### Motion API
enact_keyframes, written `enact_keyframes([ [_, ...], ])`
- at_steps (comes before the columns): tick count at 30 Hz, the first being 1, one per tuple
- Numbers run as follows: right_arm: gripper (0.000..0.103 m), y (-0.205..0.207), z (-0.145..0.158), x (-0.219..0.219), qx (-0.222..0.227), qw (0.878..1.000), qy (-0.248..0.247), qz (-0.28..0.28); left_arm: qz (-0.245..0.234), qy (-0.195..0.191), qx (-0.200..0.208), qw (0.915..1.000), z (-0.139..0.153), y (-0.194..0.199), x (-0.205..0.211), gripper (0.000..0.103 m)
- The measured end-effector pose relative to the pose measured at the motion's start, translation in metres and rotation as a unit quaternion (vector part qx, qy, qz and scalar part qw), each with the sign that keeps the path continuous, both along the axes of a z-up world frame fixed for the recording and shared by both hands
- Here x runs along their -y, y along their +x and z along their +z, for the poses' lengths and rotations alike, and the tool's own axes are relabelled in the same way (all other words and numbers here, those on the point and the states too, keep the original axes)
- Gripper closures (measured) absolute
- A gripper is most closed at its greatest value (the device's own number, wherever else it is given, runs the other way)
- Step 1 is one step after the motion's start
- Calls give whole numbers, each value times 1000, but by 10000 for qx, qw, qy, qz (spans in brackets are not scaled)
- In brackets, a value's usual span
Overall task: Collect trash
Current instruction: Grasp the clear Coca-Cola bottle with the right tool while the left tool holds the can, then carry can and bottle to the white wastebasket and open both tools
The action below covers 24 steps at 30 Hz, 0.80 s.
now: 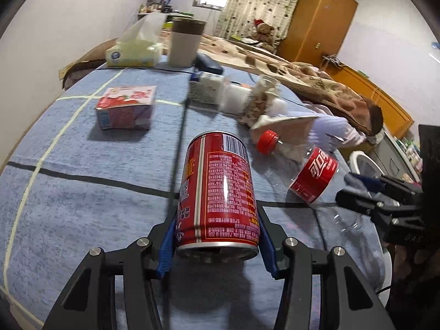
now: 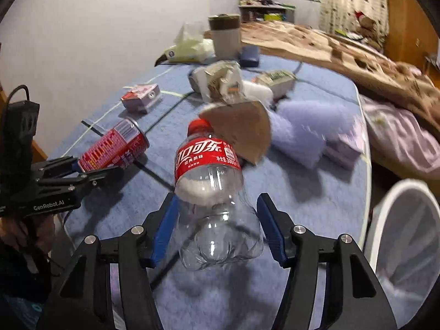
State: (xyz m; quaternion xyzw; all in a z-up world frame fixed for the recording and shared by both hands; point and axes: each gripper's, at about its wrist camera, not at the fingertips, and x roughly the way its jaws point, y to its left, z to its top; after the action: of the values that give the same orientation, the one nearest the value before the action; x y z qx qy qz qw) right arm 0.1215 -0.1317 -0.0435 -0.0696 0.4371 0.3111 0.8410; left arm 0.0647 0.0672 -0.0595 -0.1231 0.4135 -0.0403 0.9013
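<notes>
Clamped between the blue pads of the left gripper (image 1: pixel 217 236), the red can (image 1: pixel 220 187) is being held by its lower end, tilted away from the lens. To its right, the right gripper (image 2: pixel 217 220) is straddling the base of the clear cola bottle (image 2: pixel 211 181); its jaws are standing at medium width close to the plastic, and whether the pads are pressing cannot be told. Further right, the rim of a white round bin (image 2: pixel 385 211) is showing beside the table edge, with nothing recognisable inside it, so collection is judged to be at an early stage: two items are being taken up and none is yet deposited. Remaining on the blue checked cloth (image 1: pixel 68 192), from left to right, a pink juice carton (image 1: pixel 126 107), a white milk carton (image 1: pixel 206 90), crumpled wrappers (image 1: pixel 255 101) and a torn cardboard piece (image 2: pixel 242 134) leaning on the bottle's cap are still awaiting pickup; lilac packets (image 2: pixel 316 126) are lying near the right edge. At the far edge a tissue pack (image 1: pixel 134 52), a lidded cup (image 1: pixel 184 44) and a dark case (image 1: pixel 207 64) are standing, probably not trash. Beyond, a brown blanket (image 1: pixel 316 82) is covering a bed, with a patterned curtain (image 1: pixel 258 5), a teddy bear (image 1: pixel 264 31) and an orange wardrobe (image 1: pixel 321 19) behind.
</notes>
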Motion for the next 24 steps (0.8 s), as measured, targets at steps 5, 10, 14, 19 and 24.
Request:
enact_keyframes([
  [5,42,-2,2,-6,-270,9989,-51,370,-201,1,-1,9998,1,1,15,51],
  [10,37,11,1,-22,-308,9972,-182,662,-183,-8,6,9998,3,-2,16,51],
  [14,37,20,-4,-30,-404,9962,-241,732,-131,12,33,9999,6,-5,13,51],
  [19,40,19,-8,-23,-597,9972,-2,447,-54,43,41,10000,8,-7,8,51],
  [24,40,8,-1,-3,-508,9983,291,51,-107,94,73,9999,10,-8,13,51],
])
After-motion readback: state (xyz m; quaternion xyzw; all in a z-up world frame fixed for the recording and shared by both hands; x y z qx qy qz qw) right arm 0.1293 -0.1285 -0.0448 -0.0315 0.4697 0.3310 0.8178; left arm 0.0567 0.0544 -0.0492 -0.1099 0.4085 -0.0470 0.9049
